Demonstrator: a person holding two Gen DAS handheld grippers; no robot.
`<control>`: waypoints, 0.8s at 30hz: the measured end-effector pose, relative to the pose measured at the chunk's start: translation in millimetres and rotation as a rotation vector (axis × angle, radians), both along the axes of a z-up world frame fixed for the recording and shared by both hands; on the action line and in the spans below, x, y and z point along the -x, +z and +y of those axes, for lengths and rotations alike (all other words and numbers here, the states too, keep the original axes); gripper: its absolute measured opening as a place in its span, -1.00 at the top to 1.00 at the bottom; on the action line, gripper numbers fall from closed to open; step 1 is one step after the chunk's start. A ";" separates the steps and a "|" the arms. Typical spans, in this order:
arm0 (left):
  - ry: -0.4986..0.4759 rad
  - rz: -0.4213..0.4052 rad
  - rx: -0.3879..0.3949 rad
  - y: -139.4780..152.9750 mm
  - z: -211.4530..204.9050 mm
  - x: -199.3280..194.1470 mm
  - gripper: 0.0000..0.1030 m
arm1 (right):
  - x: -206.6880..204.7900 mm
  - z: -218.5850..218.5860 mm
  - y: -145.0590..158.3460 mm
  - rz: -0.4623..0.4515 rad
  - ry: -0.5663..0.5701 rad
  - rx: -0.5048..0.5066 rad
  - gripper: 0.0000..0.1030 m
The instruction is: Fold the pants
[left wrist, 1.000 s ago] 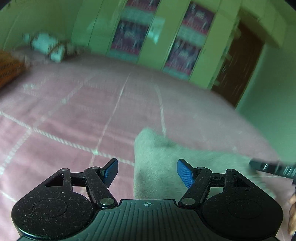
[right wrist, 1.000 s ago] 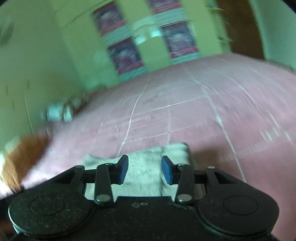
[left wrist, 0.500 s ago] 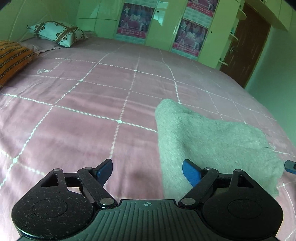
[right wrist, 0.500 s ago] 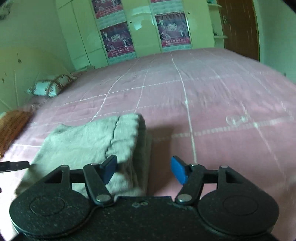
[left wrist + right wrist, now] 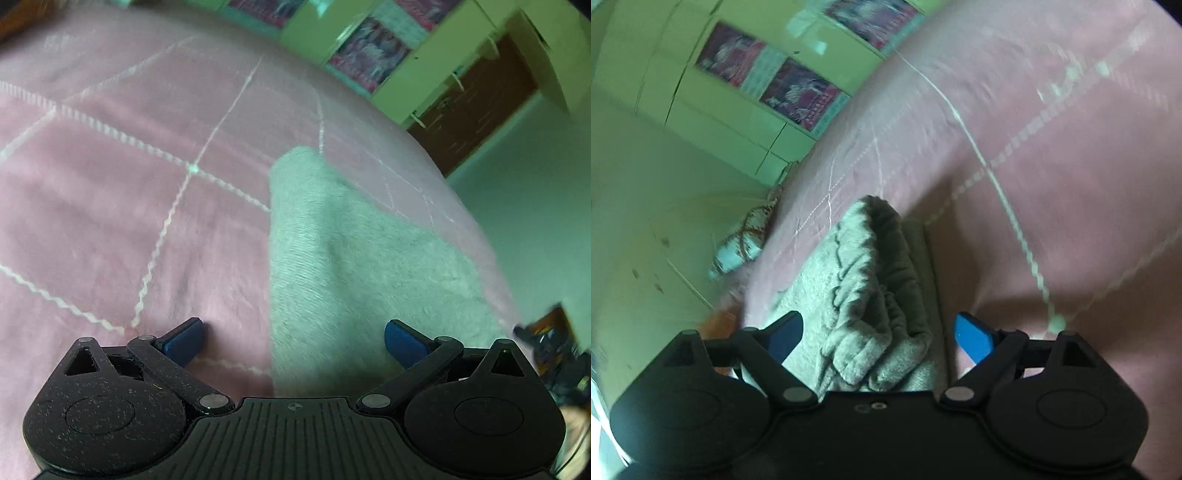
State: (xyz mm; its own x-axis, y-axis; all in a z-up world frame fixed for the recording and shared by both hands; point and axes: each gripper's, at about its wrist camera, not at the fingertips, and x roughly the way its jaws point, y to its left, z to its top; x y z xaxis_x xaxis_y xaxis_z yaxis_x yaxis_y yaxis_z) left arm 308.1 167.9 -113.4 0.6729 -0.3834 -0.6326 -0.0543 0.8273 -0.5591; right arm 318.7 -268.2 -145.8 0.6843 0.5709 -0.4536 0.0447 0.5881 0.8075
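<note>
Your left gripper (image 5: 293, 338) is spread wide with nothing between its blue pads, low in the frame over the pink bedspread (image 5: 110, 206). The grey pants (image 5: 351, 258) lie folded on it, running from the lower centre up toward the middle of the left wrist view. Your right gripper (image 5: 875, 338) is also spread wide; in its view the pants (image 5: 864, 280) sit bunched at centre, reaching down between the pads without being pinched. Green cupboards (image 5: 701, 107) with posters fill the upper left.

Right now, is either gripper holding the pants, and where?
Nothing is held. The left gripper and right gripper are both open over the folded pants.
</note>
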 end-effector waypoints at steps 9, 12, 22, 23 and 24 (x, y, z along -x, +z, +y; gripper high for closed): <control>-0.045 -0.001 0.166 -16.9 7.3 -29.4 -0.99 | -16.7 12.0 -10.6 0.013 0.104 -0.039 -0.70; -0.066 0.010 0.205 -21.0 7.1 -40.1 -0.99 | -25.4 17.6 -10.6 0.020 0.135 -0.029 -0.68; -0.128 0.019 0.195 -22.5 -11.4 -72.2 -0.99 | -42.0 25.2 -9.4 0.024 0.199 -0.013 -0.65; -0.138 0.015 0.195 -22.1 -13.0 -73.6 -0.99 | -42.3 25.4 -9.1 0.023 0.206 -0.011 -0.65; -0.146 0.013 0.194 -22.0 -14.0 -74.7 -0.99 | -42.0 25.4 -8.8 0.022 0.209 -0.008 -0.64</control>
State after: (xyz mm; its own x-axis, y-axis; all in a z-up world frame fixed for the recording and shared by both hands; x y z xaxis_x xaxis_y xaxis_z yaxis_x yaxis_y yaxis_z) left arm 382.8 153.9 -135.4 0.5941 -0.5908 -0.5459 0.0499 0.7044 -0.7081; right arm 360.7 -242.8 -154.6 0.5405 0.7033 -0.4618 -0.0603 0.5798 0.8125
